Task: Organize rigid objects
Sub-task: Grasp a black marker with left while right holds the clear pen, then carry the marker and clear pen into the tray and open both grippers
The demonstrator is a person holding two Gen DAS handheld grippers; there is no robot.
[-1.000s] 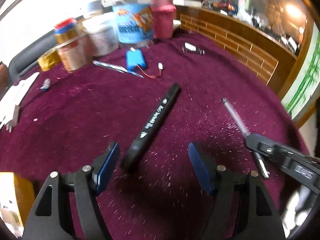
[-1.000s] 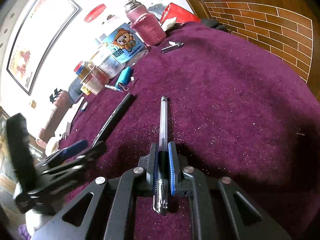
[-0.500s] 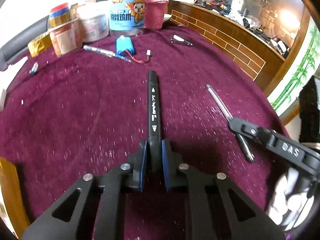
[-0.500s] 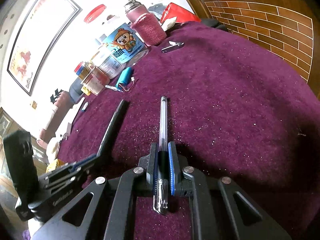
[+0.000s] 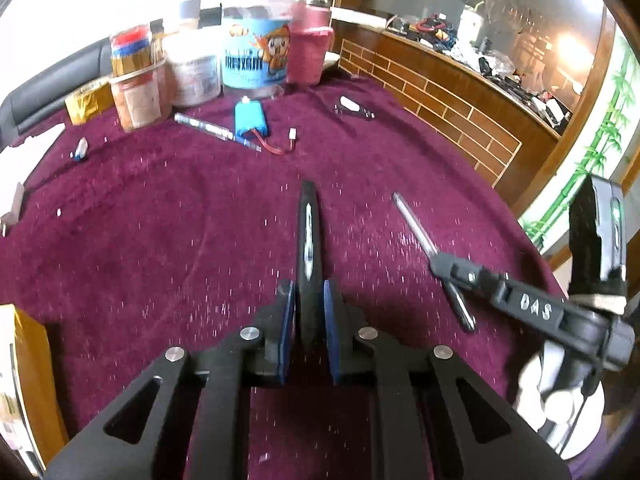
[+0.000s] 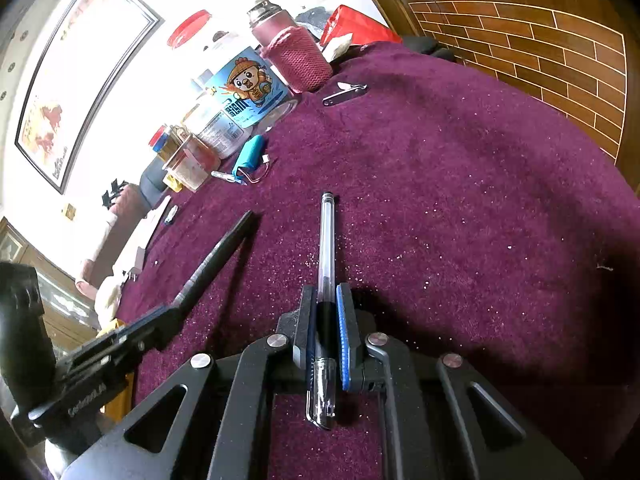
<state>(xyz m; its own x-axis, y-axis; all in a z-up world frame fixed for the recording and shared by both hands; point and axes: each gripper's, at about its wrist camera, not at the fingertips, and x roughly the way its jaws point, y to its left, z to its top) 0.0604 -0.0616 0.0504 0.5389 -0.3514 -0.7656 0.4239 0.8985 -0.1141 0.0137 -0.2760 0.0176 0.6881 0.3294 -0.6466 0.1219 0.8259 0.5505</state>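
Note:
My left gripper [image 5: 308, 296] is shut on a black marker [image 5: 309, 232] that points away over the purple cloth; the marker also shows in the right wrist view [image 6: 218, 260], held by the left gripper [image 6: 168, 312]. My right gripper [image 6: 326, 300] is shut on a clear gel pen [image 6: 326, 240] with a black grip, its tip pointing forward. In the left wrist view the pen [image 5: 416, 232] sticks out of the right gripper [image 5: 440, 264] at the right. Whether the marker and pen touch the cloth I cannot tell.
At the back stand several jars [image 5: 138, 80], a blue cartoon tub [image 5: 256, 60] and a pink knitted bottle [image 5: 310, 52]. A blue battery pack [image 5: 251, 120], a silver pen [image 5: 204, 127] and a metal clip [image 5: 354, 107] lie before them. A yellow box [image 5: 24, 380] sits near left.
My left gripper closed on the black marker and turned it straight ahead. My right gripper kept holding the pen nearly still.

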